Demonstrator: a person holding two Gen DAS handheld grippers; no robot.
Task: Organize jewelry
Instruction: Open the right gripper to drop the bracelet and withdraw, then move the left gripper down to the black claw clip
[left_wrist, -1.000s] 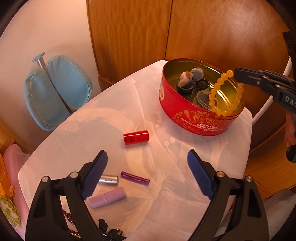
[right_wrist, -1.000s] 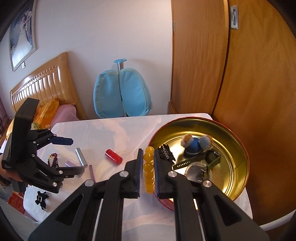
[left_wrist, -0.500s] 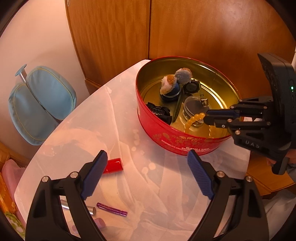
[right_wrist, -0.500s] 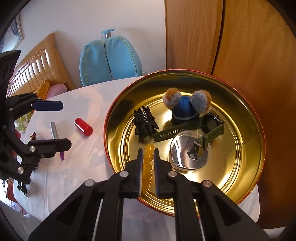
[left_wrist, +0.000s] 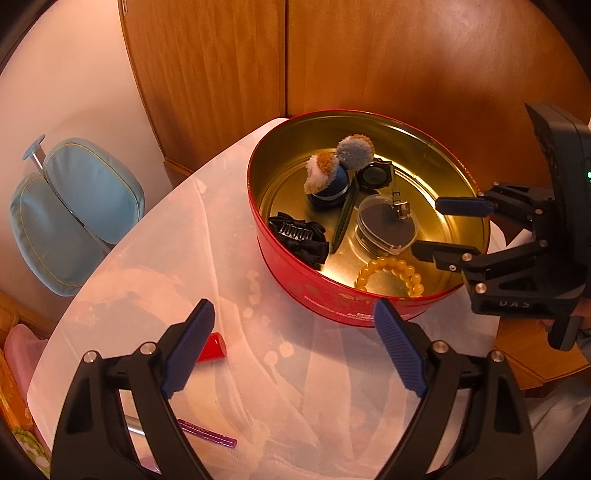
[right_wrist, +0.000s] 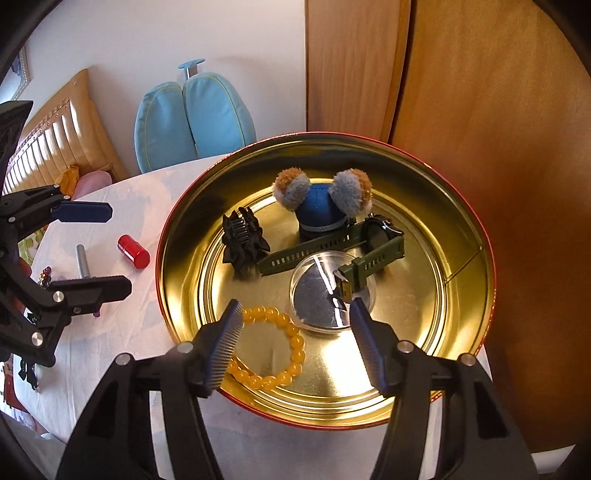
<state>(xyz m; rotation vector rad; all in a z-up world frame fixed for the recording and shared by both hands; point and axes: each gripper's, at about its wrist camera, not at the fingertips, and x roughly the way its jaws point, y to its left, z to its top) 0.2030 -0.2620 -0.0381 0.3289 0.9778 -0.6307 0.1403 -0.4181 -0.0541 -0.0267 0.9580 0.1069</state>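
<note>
A round red tin (left_wrist: 328, 306) with a gold inside (right_wrist: 424, 229) stands on the white table. In it lie a yellow bead bracelet (right_wrist: 291, 354) (left_wrist: 391, 271), a black hair clip (right_wrist: 243, 243), a green watch (right_wrist: 373, 236), a clear round case (right_wrist: 325, 291) and a blue pompom piece (right_wrist: 321, 206). My right gripper (right_wrist: 295, 347) (left_wrist: 443, 227) is open just above the tin's near edge, the bracelet lying loose under its left finger. My left gripper (left_wrist: 295, 350) (right_wrist: 96, 251) is open and empty over the table, left of the tin.
On the table (left_wrist: 147, 280) left of the tin lie a red tube (right_wrist: 133, 253) (left_wrist: 212, 347), a silver tube (right_wrist: 82, 260), a purple stick (left_wrist: 207, 435) and dark beads (right_wrist: 44, 275). A wooden wardrobe (left_wrist: 369, 55) stands behind. A blue cushion (right_wrist: 192, 118) and a bed (right_wrist: 55, 140) are beyond.
My right gripper lowered the bracelet into the tin and opened, leaving it on the tin floor. My left gripper moved closer to the tin.
</note>
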